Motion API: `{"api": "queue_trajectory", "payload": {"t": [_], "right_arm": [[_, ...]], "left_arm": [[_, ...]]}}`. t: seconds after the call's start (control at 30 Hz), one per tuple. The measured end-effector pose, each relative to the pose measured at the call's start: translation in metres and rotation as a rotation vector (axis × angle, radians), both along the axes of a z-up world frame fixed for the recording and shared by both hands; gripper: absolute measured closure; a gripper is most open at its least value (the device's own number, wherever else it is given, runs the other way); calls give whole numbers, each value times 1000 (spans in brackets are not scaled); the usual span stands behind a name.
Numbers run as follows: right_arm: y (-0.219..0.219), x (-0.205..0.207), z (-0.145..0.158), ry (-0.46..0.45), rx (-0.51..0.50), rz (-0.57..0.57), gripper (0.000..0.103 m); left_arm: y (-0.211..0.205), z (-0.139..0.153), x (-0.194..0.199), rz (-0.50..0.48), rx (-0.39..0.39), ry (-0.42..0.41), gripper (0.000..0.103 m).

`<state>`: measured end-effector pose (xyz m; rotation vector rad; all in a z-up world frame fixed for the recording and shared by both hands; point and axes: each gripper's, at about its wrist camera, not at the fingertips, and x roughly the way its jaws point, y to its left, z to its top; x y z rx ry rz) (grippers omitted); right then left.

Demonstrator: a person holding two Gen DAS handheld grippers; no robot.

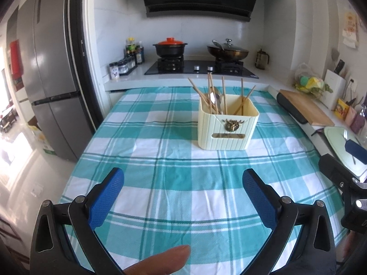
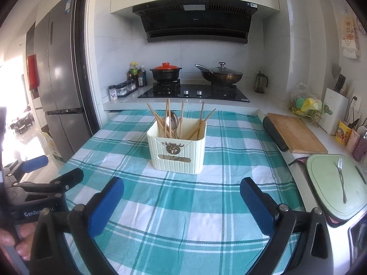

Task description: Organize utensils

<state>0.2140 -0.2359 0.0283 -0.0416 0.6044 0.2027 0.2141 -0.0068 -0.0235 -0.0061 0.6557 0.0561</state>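
Both my tongs spread wide and empty over the checked cloth (image 1: 160, 160): left gripper (image 1: 183, 197), right gripper (image 2: 182, 200). Cream utensil holder (image 2: 176, 153) stands mid-table ahead, chopsticks (image 2: 181, 119) and spoon (image 2: 172, 120) upright inside. Fork (image 2: 341, 178) lies on the green board (image 2: 321, 183), right counter.

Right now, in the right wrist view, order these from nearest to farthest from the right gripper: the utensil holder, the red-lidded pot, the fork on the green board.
From the right gripper, jaws wide open and empty:
1. Fork, on the green board off to the right, and utensil holder, straight ahead on the checked cloth: too close to call.
2. Red-lidded pot, far back on the stove, left burner.
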Motion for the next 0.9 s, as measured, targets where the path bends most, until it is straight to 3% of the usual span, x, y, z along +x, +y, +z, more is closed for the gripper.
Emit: {"api": "queue_trajectory", "payload": {"t": [0.9], "right_arm": [[-1,-11,3,11,-49,-49,0]], "left_arm": [[-19,1,-1,-11,41,-3,0]]}}
